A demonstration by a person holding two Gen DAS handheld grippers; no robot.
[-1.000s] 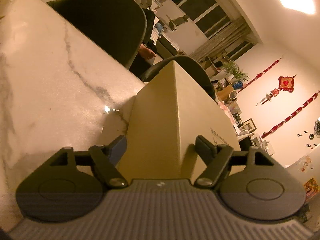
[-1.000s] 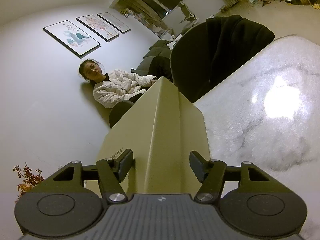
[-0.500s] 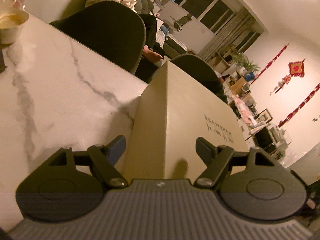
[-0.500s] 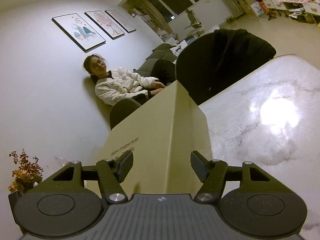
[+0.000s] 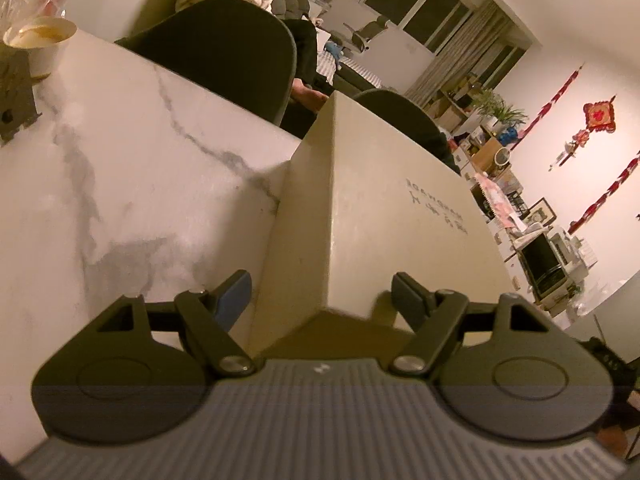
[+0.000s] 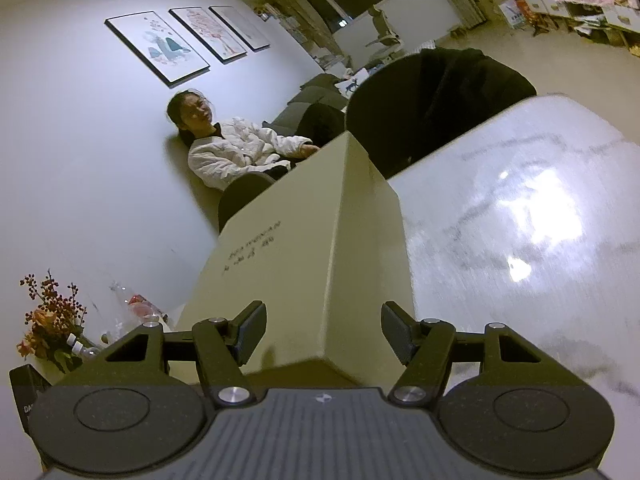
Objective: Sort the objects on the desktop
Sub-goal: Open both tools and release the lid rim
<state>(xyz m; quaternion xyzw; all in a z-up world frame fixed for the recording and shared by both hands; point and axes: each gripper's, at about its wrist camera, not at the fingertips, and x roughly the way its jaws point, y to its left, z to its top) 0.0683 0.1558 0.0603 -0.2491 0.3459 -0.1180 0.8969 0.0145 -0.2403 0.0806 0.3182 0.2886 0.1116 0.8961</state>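
White marble with grey veins makes up the table [image 5: 120, 152], which fills much of both views and throws back a bright glare from a ceiling light on its right part [image 6: 540, 208]. Around it is a pale-walled room: three framed pictures [image 6: 188, 46] hang on one wall, red hanging ornaments [image 5: 598, 114] on another, and dark windows with curtains [image 5: 436, 12] sit at the far end. A person [image 6: 240, 152] in a light padded jacket leans against the wall beyond the table. Dark chairs [image 5: 224, 60] stand at the table's far edge.

On the table sits the box [image 5: 392, 216], pale cream with a line of small print on its top. One corner of it points into each camera. The left gripper [image 5: 322, 290] has its fingers spread wide on either side of that corner, not pressing it; the right gripper [image 6: 324, 330] is likewise spread wide around the opposite corner [image 6: 312, 280].

A bowl [image 5: 38, 38] stands at the table's far left, and a bunch of dried flowers [image 6: 50, 318] nearby.
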